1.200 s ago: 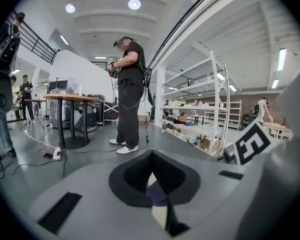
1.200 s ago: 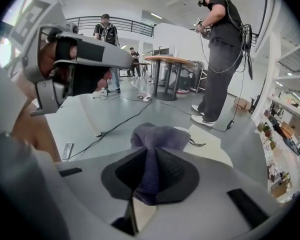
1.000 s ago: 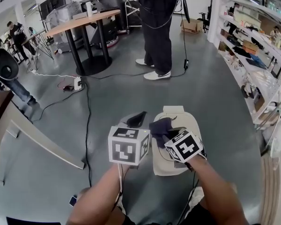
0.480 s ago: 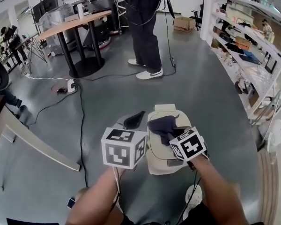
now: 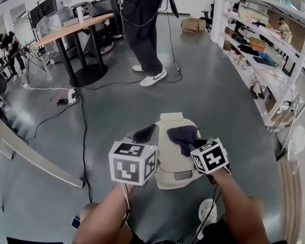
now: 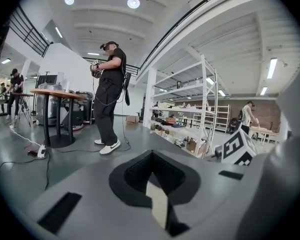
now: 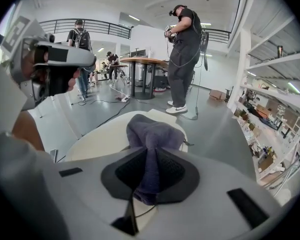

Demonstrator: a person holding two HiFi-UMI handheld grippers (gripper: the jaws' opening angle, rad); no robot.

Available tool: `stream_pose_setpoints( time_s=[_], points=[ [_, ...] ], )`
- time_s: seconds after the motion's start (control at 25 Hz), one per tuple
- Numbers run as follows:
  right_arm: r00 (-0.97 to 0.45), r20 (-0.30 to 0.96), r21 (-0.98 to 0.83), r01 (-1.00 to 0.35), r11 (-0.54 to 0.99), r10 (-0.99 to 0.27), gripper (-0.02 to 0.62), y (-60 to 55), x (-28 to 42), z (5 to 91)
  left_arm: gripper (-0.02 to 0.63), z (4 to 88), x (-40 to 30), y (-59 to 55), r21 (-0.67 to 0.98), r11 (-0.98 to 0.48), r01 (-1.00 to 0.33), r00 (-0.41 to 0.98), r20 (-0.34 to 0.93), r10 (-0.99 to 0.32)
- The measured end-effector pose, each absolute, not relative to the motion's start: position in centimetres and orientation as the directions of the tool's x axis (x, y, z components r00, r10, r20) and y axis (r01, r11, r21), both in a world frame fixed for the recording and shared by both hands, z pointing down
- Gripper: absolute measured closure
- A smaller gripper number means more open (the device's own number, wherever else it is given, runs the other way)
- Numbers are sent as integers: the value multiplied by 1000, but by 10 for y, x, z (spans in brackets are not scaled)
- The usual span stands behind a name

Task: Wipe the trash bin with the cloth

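Clearly the wiping step is in hand: the right gripper [image 7: 149, 159] is clamped on the dark cloth [image 7: 151, 131], whose bunched free end spills forward from the jaws and rests on the pale lid of the trash bin [image 7: 102, 141]. The left gripper [image 6: 151, 156] has its jaws together with nothing between them. In the head view it sits just beside the bin's left edge, and whether it touches the bin cannot be told. Seen from above, the cloth lies on the upper right part of the lid, just ahead of the right gripper, with the bin's near front and left side bare. The next move probably calls for dragging the cloth across the lid under light pressure, with a firm grip so the fabric does not slip out, and the left gripper could steady the bin. Farther off on the grey floor [image 5: 218, 100] stand a person [image 5: 142, 29] in dark clothes, a round wooden table [image 5: 73, 27] to the left, and shelving [image 5: 264, 44] along the right.
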State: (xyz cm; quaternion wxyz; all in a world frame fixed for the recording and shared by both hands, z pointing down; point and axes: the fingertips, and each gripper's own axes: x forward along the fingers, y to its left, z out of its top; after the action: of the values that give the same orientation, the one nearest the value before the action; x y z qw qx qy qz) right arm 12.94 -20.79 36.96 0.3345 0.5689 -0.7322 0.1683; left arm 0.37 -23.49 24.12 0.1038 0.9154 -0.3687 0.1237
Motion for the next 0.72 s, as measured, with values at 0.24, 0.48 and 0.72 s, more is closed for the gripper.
stream_pose_setpoints(
  time_s=[0.24, 0.48, 0.72],
  points=[
    [-86, 676, 131, -963, 234, -732, 545, -199, 154, 374, 606, 249, 22, -221, 97, -731, -676, 716, 322, -619],
    [-77, 673, 119, -970, 210, -736, 545, -196, 167, 376, 606, 246, 26, -222, 101, -719, -687, 708, 317, -632],
    [-176, 636, 22, -969, 246, -752, 545, -194, 141, 360, 606, 247, 17, -220, 84, -705, -704, 689, 318, -651]
  ],
)
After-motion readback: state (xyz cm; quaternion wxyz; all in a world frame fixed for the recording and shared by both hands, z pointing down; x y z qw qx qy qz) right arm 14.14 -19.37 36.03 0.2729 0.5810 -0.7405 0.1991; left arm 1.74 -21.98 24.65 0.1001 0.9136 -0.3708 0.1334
